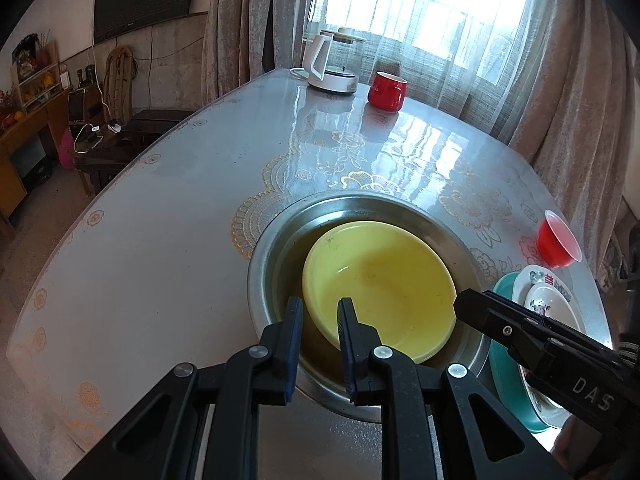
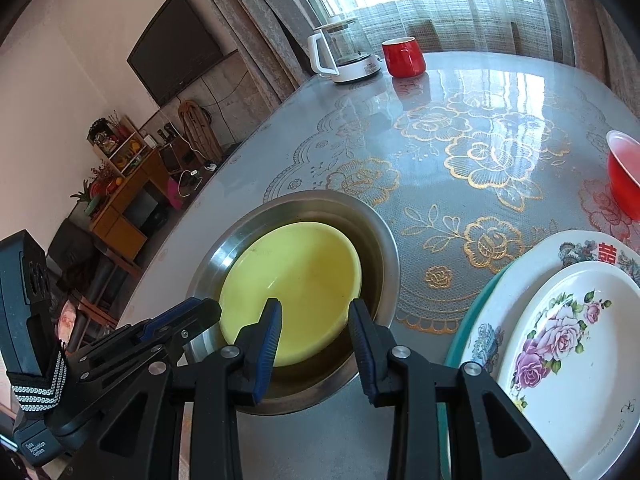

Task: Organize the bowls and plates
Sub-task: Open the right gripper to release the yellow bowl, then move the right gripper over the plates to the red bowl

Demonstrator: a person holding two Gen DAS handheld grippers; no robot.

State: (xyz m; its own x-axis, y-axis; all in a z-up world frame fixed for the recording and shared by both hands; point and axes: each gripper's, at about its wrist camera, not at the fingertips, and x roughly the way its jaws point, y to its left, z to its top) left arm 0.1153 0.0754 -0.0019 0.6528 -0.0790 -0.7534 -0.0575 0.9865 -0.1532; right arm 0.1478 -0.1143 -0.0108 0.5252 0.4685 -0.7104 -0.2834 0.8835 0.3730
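Left gripper (image 1: pixel 320 312) nearest, jaws parted with a narrow gap. The near-left rim of the yellow bowl (image 1: pixel 384 284) shows between the two pads; whether they touch it cannot be told. Right gripper (image 2: pixel 314 314) jaws wide apart, hovering over the bowl's near edge, holding nothing.

One yellow bowl, sitting inside one metal basin (image 1: pixel 276 236), off-centre toward its right side. Basin rests on the table (image 1: pixel 160 208), which is covered with a floral lace cloth under a glossy sheet.

Just right of the basin: a stack of plates (image 2: pixel 560 320). The right wrist view shows it clearly: three pieces, a small rose-patterned plate on a larger white plate with a red character, both on a teal plate whose edge alone shows. In the left wrist view the right gripper's arm covers most of the stack.

Beyond the stack, one small red bowl (image 1: pixel 558 244), apart from it.

Far edge by the curtained window: one red mug (image 2: pixel 404 58) and one white-handled glass kettle (image 2: pixel 344 56) on its base, close together.

The right wrist view alone shows the left gripper's body with a striped strap.
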